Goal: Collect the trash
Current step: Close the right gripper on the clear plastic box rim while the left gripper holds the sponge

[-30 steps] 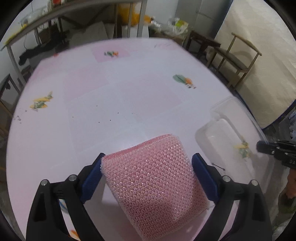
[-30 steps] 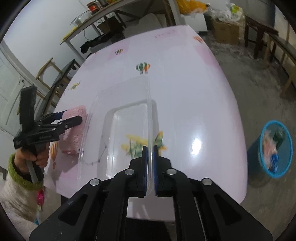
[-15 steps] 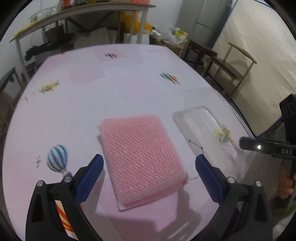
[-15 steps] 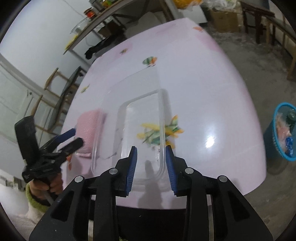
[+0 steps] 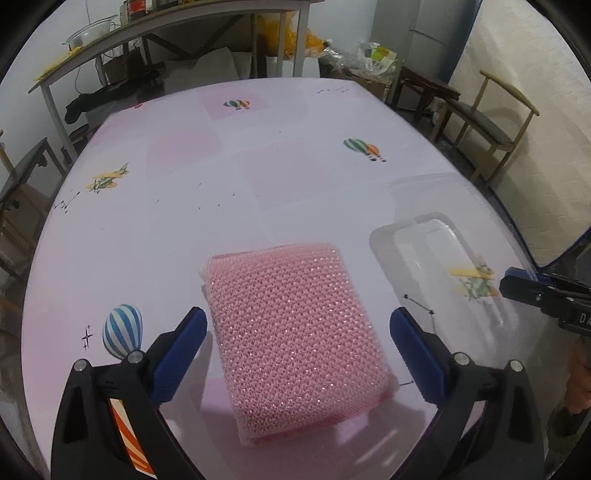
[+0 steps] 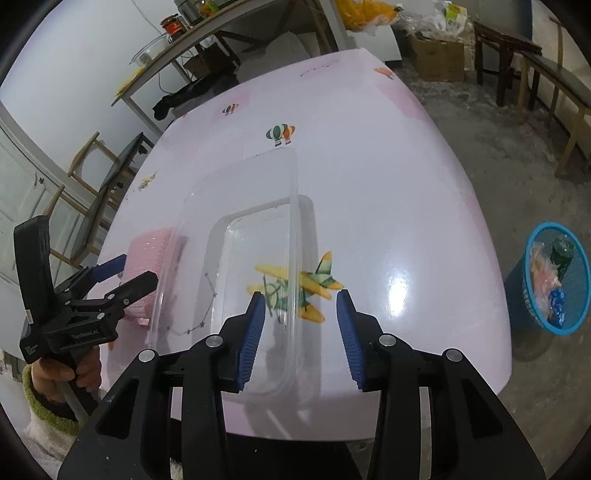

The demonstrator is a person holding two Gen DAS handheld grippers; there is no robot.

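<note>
A pink foam mesh pad (image 5: 295,332) lies flat on the pink table (image 5: 221,192). My left gripper (image 5: 297,349) is open, its blue pads on either side of the pad and clear of it. The pad also shows in the right wrist view (image 6: 147,258). A clear plastic container (image 6: 258,258) lies on the table near its front edge; it also shows in the left wrist view (image 5: 436,258). My right gripper (image 6: 301,332) is open, with the container's right wall between its pads and no contact visible.
A blue waste basket (image 6: 546,280) with trash in it stands on the floor to the right of the table. Wooden chairs (image 5: 484,110) and a long side table (image 5: 147,33) stand around. The tablecloth has printed balloons and planes.
My left gripper opened and let go of the pink pad, which now lies flat on the table. My right gripper opened and let go of the container's wall.
</note>
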